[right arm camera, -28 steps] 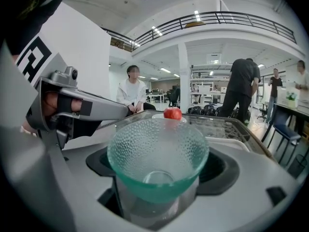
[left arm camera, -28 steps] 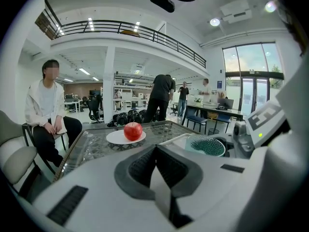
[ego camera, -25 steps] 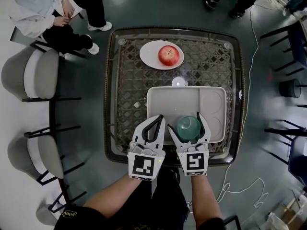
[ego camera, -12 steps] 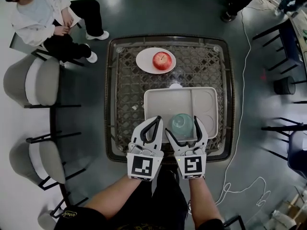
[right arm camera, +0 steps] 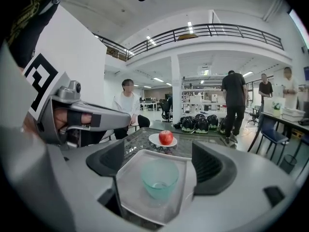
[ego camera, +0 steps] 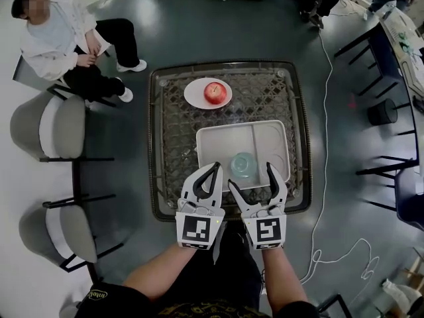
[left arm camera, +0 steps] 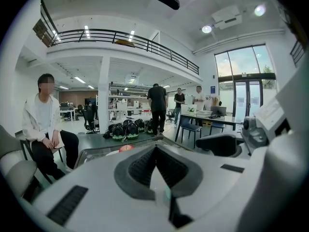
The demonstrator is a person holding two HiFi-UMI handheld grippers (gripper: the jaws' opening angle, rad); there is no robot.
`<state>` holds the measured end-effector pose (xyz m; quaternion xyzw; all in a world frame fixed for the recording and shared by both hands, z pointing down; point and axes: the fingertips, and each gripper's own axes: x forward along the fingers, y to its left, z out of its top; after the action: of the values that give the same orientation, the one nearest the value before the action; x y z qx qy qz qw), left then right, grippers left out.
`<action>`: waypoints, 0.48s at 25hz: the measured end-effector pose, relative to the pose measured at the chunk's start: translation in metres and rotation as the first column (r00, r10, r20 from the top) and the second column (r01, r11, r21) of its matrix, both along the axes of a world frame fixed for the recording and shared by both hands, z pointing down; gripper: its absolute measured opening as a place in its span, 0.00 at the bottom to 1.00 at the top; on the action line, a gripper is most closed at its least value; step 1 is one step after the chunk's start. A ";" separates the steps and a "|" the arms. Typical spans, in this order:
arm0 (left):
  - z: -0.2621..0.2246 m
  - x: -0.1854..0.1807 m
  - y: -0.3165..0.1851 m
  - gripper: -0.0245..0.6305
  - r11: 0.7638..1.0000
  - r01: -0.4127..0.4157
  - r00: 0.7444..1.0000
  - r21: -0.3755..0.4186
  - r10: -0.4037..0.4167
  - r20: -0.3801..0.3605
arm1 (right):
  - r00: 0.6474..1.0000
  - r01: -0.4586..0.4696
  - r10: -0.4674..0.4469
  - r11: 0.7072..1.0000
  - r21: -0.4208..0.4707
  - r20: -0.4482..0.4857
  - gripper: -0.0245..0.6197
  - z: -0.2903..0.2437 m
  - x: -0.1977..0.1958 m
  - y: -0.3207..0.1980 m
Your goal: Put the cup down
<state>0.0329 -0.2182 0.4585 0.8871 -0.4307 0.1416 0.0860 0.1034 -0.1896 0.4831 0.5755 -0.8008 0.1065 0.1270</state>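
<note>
A pale green translucent cup [ego camera: 244,165] stands upright in the white tray [ego camera: 218,144] on the glass-topped wicker table [ego camera: 173,131]. My right gripper [ego camera: 250,175] is open and hangs just short of the cup, its fingertips not touching it. In the right gripper view the cup [right arm camera: 159,178] sits free in the tray [right arm camera: 133,197] between and beyond the spread jaws of the gripper [right arm camera: 159,164]. My left gripper [ego camera: 214,169] is beside it at the tray's near left corner, shut on nothing; its pads meet in the left gripper view [left arm camera: 154,154].
A red apple [ego camera: 214,92] lies on a white plate [ego camera: 196,95] at the table's far side. A seated person [ego camera: 59,38] and two grey chairs [ego camera: 56,126] [ego camera: 63,230] are to the left. A white cable [ego camera: 324,177] runs over the floor at the right.
The right gripper has drawn back from the cup, which now stands alone in the tray beyond its fingertips. The head view has risen, so the table looks smaller.
</note>
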 end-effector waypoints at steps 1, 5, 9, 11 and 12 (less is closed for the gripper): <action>-0.005 0.000 0.002 0.04 1.000 -0.006 1.000 0.003 0.006 -0.001 | 1.000 -0.004 0.004 1.000 0.004 -0.001 0.72 -0.006 0.000 0.002; -0.026 -0.001 0.008 0.04 0.999 -0.028 1.000 0.021 0.028 -0.005 | 1.000 -0.017 0.017 1.000 0.019 0.006 0.72 -0.031 -0.003 0.009; -0.044 -0.003 0.018 0.04 0.998 -0.063 0.998 0.026 0.063 -0.005 | 0.999 -0.025 0.025 1.000 0.012 0.033 0.72 -0.051 -0.005 0.021; -0.052 -0.005 0.025 0.04 0.996 -0.087 0.996 0.023 0.088 -0.005 | 0.999 -0.027 0.027 1.000 0.005 0.030 0.72 -0.060 -0.006 0.028; -0.056 -0.008 0.028 0.04 0.995 -0.098 0.995 0.023 0.098 -0.002 | 0.999 -0.030 0.030 1.000 0.005 0.028 0.71 -0.065 -0.007 0.031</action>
<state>0.0252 -0.1900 0.4029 0.9083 -0.3882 0.1392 0.0697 0.0967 -0.1588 0.4184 0.5861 -0.7942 0.1141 0.1125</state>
